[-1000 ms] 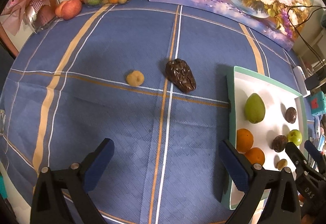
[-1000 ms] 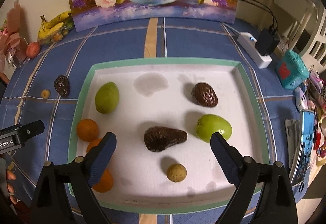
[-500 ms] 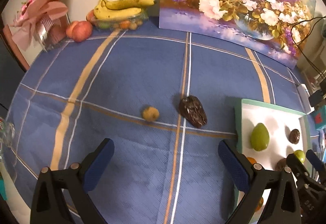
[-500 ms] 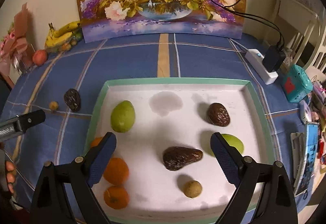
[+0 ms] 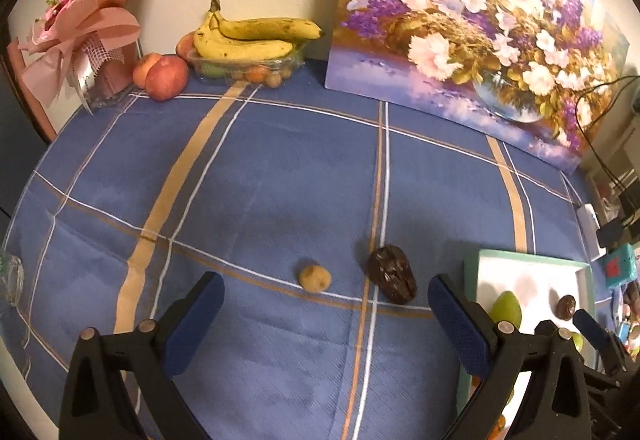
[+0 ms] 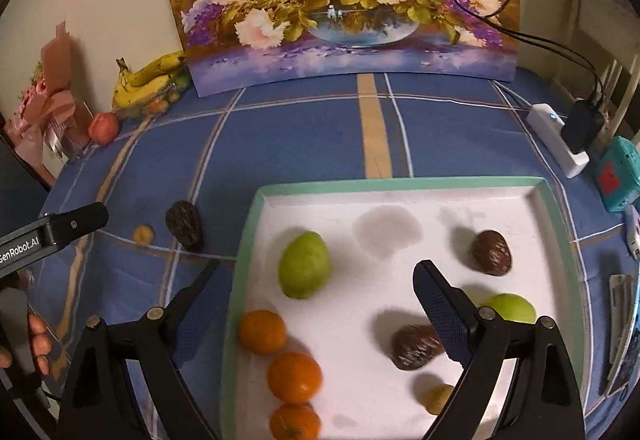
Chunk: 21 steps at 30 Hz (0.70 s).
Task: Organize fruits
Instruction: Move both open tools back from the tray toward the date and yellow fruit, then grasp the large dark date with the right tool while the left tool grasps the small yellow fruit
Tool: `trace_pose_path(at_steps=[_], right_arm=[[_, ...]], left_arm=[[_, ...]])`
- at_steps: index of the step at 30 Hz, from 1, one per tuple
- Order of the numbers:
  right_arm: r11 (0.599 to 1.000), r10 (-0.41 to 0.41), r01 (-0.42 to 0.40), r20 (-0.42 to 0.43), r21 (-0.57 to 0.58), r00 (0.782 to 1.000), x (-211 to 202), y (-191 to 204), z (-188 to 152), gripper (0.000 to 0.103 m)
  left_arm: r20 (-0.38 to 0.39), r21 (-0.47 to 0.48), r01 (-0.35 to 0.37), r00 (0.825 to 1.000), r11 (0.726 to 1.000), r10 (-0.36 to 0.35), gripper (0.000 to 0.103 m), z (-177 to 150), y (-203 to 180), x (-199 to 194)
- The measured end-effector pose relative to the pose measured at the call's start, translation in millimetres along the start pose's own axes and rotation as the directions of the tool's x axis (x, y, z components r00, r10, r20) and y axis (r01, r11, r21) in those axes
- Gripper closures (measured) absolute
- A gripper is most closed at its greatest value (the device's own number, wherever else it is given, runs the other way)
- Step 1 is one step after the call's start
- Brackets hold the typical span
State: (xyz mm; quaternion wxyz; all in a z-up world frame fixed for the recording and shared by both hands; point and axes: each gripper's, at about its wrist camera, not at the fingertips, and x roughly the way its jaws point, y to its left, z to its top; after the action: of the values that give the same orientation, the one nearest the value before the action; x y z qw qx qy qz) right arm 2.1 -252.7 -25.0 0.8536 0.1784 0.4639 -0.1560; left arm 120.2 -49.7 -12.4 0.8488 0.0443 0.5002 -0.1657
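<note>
Two fruits are not in the tray yet: a wrinkled dark fruit (image 5: 392, 275) and a small tan round fruit (image 5: 315, 278), both lying on the blue plaid cloth of the desk (image 5: 260, 176), just left of the green-rimmed tray (image 6: 248, 240). My left hand-held gripper (image 5: 320, 316) is wide open with nothing between its jaws, and both loose fruits sit just ahead of it, inside the line of its gap, the dark one toward the right finger, the tan one nearer the middle. The dark fruit's long axis runs roughly away from me, slanting a bit toward the tray, so I judge these jaws would close across its short width. My right hand-held gripper (image 6: 316, 308) is also open and empty, hanging over the tray's left edge above the oranges (image 6: 294, 376) and green pear-shaped fruit (image 6: 305, 265). The loose fruits lie well off to its left, so left is nearer, and I'd pick with left.
</note>
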Motion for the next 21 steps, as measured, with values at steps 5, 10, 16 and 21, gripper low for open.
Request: trace_pose_path(at_steps=[5,10,16,21], right_arm=[[0.999,0.021,-0.020,0.021,-0.029,1.000,1,18,12,0.009],[0.998,0.041,-0.039,0.035,-0.056,0.999,4,38,22,0.009],[0.994,0.083,-0.081,0.025,-0.078,0.996,14,63,34,0.010],[0.990,0.094,-0.094,-0.005,-0.108,0.996,29,81,40,0.028]], left_arm=[[-0.011,0.002,0.022,1.000,1.000,-0.022,0.000,9,9,5],[0.004,-0.020,0.053,0.999,0.998,-0.053,0.000,20,22,2],[0.001,-0.071,0.069,0.998,0.995,-0.069,0.002,31,45,6],[-0.028,-0.128,0.070,0.997,0.989,-0.074,0.007,34,66,18]])
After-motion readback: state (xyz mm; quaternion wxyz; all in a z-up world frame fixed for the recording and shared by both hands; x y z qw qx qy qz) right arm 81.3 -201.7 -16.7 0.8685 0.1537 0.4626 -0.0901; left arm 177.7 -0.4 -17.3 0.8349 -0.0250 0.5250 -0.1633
